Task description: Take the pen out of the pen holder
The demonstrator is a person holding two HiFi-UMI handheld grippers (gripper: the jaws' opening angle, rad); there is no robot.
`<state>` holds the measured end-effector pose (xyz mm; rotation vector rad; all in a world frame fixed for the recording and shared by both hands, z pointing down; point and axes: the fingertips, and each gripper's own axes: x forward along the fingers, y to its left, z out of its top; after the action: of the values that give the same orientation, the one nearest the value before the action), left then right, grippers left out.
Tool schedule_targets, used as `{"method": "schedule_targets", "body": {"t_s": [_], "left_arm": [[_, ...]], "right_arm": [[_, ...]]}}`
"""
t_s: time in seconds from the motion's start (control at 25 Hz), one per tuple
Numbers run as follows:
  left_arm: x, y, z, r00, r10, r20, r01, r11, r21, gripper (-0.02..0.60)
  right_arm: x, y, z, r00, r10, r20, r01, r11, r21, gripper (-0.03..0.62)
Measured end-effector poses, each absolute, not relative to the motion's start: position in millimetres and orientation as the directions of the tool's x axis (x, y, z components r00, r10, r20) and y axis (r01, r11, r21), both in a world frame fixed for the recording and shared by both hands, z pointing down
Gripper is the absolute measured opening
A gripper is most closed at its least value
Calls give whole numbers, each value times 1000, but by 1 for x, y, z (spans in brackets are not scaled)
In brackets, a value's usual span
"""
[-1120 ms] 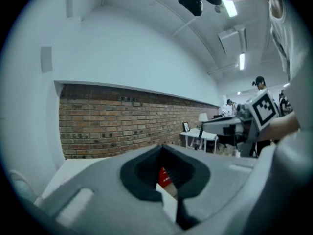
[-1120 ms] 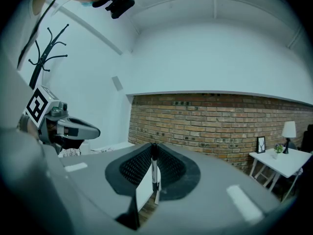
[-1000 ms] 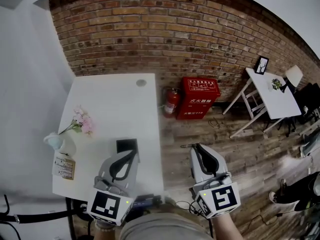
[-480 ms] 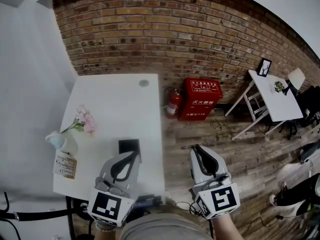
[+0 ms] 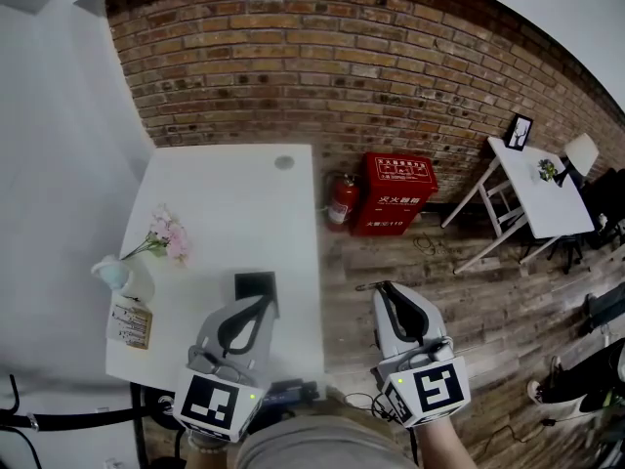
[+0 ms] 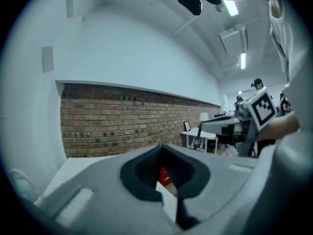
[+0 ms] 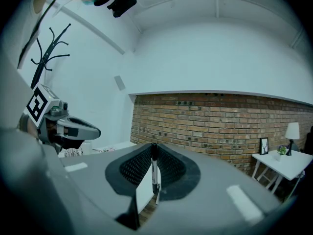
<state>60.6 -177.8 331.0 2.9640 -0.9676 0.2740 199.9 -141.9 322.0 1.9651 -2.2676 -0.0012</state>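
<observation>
Steep head view (brick wall shared)

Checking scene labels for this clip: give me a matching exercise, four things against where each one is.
Things:
1. pen
2. flowers
3. extinguisher
4. frame

Places:
A. on the small table
B. on the floor by the brick wall
C. between the jaws of the right gripper
D. on the large table

Pairs: 1-C, 2-D, 3-B, 4-A
</observation>
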Motion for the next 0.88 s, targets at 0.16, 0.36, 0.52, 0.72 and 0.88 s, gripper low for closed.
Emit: {"method": "schedule_targets", "body": {"t_s": [0.16, 0.36, 0.52, 0.72, 0.88], "left_arm": [[61, -177, 333, 790, -582, 191, -590, -807, -17, -8], [60, -177, 333, 791, -581, 192, -589, -808, -17, -8], [60, -178, 331, 796, -583, 164, -584, -810, -46, -8], [59, -178, 333, 790, -582, 192, -591, -807, -15, -8], [57, -177, 336, 789, -583, 194, -592, -806, -12, -8]], "right_arm": [[199, -142, 322, -135, -985, 104, -985, 145, 94, 37], [199, -142, 322, -135, -985, 103, -985, 145, 98, 37], [199, -142, 321, -136, -985, 106, -984, 146, 97, 37], [198, -144, 323, -136, -985, 106, -984, 146, 98, 37], [196, -144, 325, -136, -985, 105, -984, 147, 101, 37]]}}
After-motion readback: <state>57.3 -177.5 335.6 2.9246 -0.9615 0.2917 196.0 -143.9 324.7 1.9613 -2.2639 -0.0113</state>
